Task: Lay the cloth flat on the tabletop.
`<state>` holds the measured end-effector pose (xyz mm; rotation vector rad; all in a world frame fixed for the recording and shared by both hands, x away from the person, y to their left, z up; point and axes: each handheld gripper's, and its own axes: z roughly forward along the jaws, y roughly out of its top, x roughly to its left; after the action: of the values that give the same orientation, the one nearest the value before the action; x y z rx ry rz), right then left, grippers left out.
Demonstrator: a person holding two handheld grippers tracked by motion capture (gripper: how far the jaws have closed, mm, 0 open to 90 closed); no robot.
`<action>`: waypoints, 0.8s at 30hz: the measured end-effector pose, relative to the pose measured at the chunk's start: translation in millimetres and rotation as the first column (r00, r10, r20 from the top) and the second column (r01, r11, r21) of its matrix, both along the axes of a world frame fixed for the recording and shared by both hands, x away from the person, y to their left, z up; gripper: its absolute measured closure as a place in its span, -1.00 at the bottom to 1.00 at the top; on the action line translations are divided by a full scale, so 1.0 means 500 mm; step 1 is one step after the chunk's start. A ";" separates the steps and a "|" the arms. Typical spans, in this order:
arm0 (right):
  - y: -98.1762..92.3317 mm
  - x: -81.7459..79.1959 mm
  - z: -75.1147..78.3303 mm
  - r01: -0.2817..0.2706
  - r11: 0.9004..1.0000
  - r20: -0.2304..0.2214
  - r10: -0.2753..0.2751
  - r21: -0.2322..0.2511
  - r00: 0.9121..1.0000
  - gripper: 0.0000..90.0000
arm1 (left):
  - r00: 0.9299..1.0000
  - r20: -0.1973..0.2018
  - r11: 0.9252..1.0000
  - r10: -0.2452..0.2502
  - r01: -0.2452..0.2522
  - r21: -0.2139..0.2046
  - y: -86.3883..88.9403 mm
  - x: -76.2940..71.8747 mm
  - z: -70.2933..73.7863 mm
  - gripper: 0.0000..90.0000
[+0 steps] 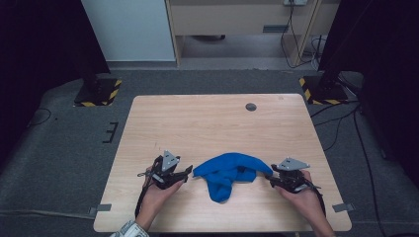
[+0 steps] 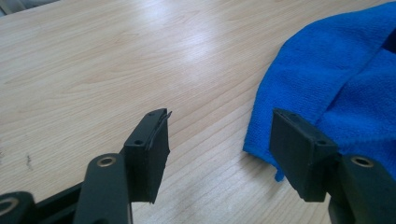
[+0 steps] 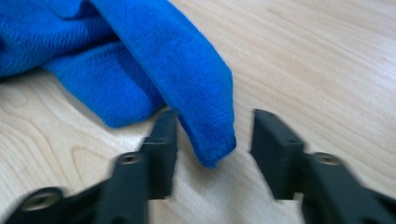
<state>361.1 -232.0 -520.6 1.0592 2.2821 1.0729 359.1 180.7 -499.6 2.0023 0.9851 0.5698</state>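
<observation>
Getting started: honestly this looks like the very beginning of laying out or folding the blue cloth; that's my guess from how things sit, since it's a crumpled heap and neither corner is lifted off the worktop.
Done so far: both hands are lined up, one on each side of the cloth, and that's about it.
Left to do: grab both ends, pull the cloth flat, then whatever fold comes after. Pretty much everything, I'd say.
Cloth position: bunched up between the two hand-held grippers, with its left edge just beside the left one and a folded corner poking at the right one.
Left hand-held gripper: jaws apart with bare wood between them. The cloth's edge lies just past the far-side jaw, behind it in the left gripper view, so I can't tell if that jaw brushes it. Not holding anything.
Right hand-held gripper: jaws stand apart with the tip of the cloth's folded corner hanging down between them. The near-side jaw is right up against the fabric, the other one has a clear gap, so no pinch yet.
Right side from above: the right hand-held gripper sits at the cloth's right end.
Blur warning: the right gripper view is a bit smeared, so contact there is a judgement call.
</observation>
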 end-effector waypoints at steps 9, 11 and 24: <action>0.012 0.021 0.021 -0.012 0.999 0.040 0.010 0.036 0.999 0.86 | 0.998 -0.047 0.998 -0.050 0.051 0.032 -0.017 -0.004 -0.017 -0.20; 0.010 0.021 0.021 -0.007 0.999 0.036 0.005 0.041 0.999 0.89 | 0.996 -0.056 0.997 -0.068 0.070 0.037 -0.024 -0.007 -0.021 -0.20; 0.013 0.020 0.024 -0.013 0.998 0.028 0.011 0.061 1.000 0.89 | 0.985 -0.115 0.987 -0.127 0.137 0.088 -0.052 0.004 -0.045 0.18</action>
<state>370.9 -225.5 -508.8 1.0487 2.2503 1.1614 361.0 154.9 -521.9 2.1852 0.8951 0.4469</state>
